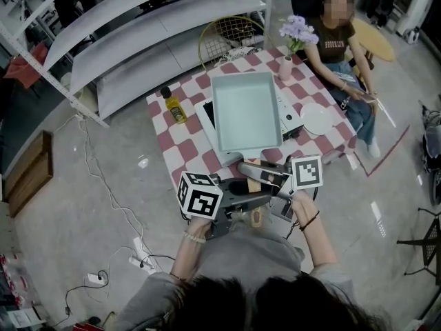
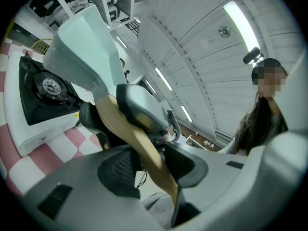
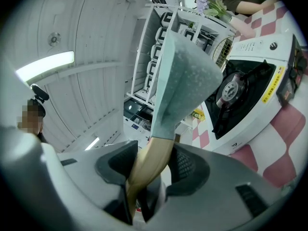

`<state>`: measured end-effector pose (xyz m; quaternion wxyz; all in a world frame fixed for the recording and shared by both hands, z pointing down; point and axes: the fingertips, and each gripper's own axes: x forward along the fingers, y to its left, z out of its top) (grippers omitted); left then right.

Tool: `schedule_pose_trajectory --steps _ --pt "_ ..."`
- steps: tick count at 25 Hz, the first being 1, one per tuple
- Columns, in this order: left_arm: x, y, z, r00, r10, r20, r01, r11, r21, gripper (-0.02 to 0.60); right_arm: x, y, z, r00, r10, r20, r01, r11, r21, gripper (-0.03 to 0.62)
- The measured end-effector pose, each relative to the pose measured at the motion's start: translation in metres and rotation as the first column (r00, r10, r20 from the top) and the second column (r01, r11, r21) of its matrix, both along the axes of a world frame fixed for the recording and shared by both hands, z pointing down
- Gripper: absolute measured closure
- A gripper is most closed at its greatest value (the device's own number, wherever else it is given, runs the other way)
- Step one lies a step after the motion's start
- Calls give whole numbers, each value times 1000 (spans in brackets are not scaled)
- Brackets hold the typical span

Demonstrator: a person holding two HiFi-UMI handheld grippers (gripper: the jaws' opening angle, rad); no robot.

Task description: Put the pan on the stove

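- Left gripper point(image 2: 149, 165) — jaws half-closed, clamped on the wooden handle point(image 2: 137, 138).
- Pan point(image 1: 246, 112) — carried ahead of both tools, aloft over the stove point(image 3: 234, 88); apparently not yet seated.
- Right gripper point(image 3: 151, 167) — gripping the same handle; lowering and release remain.

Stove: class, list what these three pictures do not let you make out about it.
- Head view: the pan covers most of the stove; whether they touch is unclear.
- Left gripper view: the pan cuts off part of the stove.
- Right gripper view: print on the yellow label is too small to read.
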<state>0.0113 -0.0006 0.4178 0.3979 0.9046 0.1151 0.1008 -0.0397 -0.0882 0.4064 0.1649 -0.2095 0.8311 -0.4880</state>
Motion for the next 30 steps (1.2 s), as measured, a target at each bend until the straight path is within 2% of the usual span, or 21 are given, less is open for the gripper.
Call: schedule_pose_trajectory --steps 13,30 --pt "36 -50 6 992 -126 28 127 990 -68 422 24 -43 10 990 -137 17 137 988 -63 393" --pt "65 -96 17 961 -271 61 277 953 -125 420 42 -79 23 958 -280 59 286 950 -123 393"
